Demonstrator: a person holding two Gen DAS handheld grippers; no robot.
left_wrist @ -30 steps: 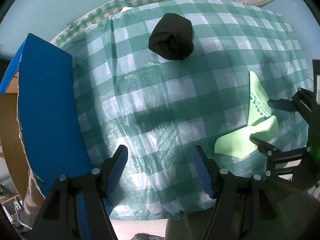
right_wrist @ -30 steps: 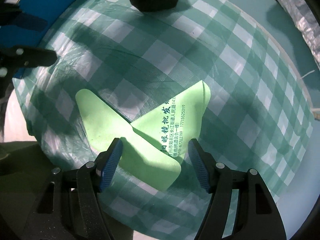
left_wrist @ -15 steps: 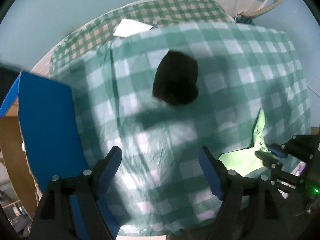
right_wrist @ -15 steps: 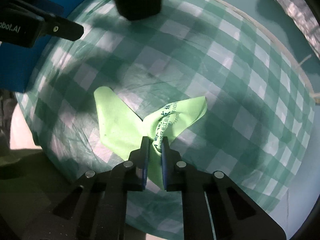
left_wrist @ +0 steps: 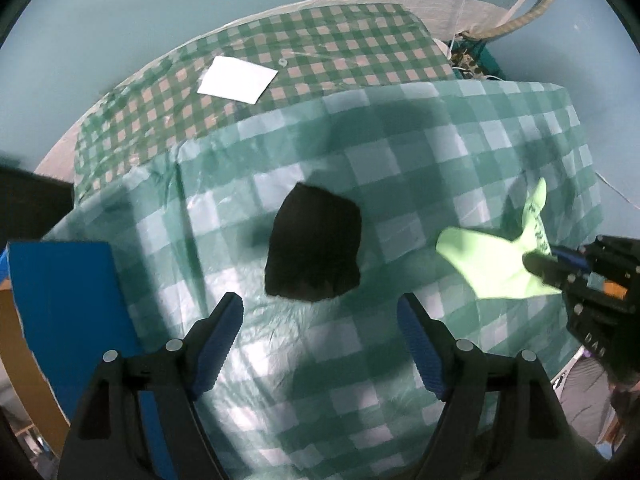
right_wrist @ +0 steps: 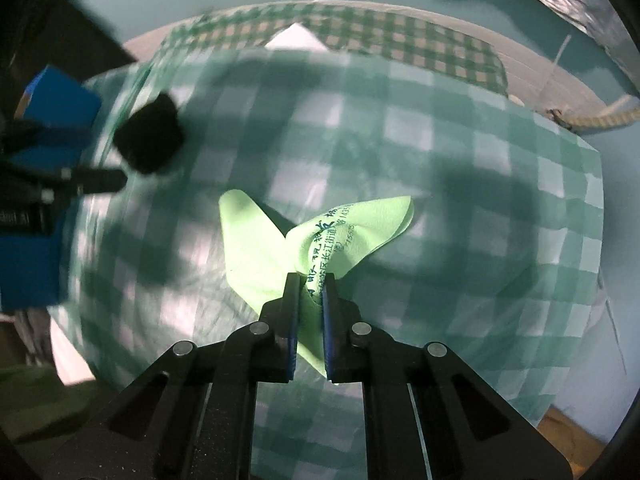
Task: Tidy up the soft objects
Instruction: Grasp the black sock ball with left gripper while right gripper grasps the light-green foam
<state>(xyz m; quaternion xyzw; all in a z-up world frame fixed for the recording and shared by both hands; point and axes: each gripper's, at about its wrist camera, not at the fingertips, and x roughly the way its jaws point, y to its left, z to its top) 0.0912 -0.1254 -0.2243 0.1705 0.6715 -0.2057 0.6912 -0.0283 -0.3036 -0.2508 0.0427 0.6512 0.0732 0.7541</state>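
A light green cloth (right_wrist: 256, 256) with blue printed writing is pinched in my right gripper (right_wrist: 311, 280), which is shut on it and holds it lifted over the checked table. The cloth also shows in the left wrist view (left_wrist: 492, 264), at the right, held by the right gripper (left_wrist: 554, 262). A black bundled soft object (left_wrist: 314, 250) lies on the tablecloth just ahead of my left gripper (left_wrist: 320, 316), which is open and empty. In the right wrist view the black bundle (right_wrist: 148, 144) sits at the left.
A green-and-white checked plastic cloth (left_wrist: 420, 168) covers the table. A blue box (left_wrist: 68, 304) stands at its left edge. Behind is a second checked surface (left_wrist: 320, 52) with a white paper sheet (left_wrist: 238, 80) on it. The floor is teal.
My right gripper closed on the green cloth and lifted it off the table. My left gripper pulled back and up, so the black bundle now sits just ahead of its open fingers.
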